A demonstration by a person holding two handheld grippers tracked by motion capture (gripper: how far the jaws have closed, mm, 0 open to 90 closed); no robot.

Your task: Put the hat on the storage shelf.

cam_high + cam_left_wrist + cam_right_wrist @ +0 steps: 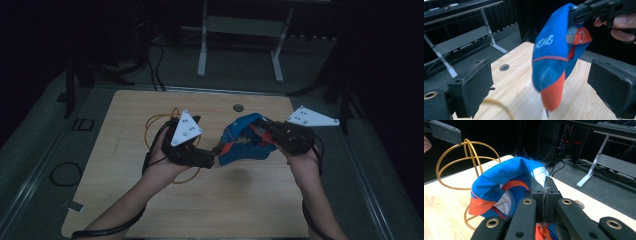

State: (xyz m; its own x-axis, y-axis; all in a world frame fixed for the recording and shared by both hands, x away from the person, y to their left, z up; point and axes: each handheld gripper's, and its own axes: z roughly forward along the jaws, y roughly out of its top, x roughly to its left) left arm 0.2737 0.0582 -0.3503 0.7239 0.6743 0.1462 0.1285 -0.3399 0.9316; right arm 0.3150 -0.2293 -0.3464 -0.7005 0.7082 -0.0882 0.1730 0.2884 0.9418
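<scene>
Blue fabric cap with orange brim hanging above tabletop centre, off the wood. Right gripper jaws clamped together on cap's blue edge. Left gripper jaws wide apart, cap's orange brim between them, not touched. Gold wire ring stand on tabletop, toward far left edge.

- The near half of the worktop lies bare; only the person's two forearms cross it.
- A gold wire stand sits at the left, just behind and under the left gripper, blocking passage there.
- The blue and orange cap hangs mid-worktop from the right gripper, filling the gap between the grippers.
- The far strip around the round hole is free.
</scene>
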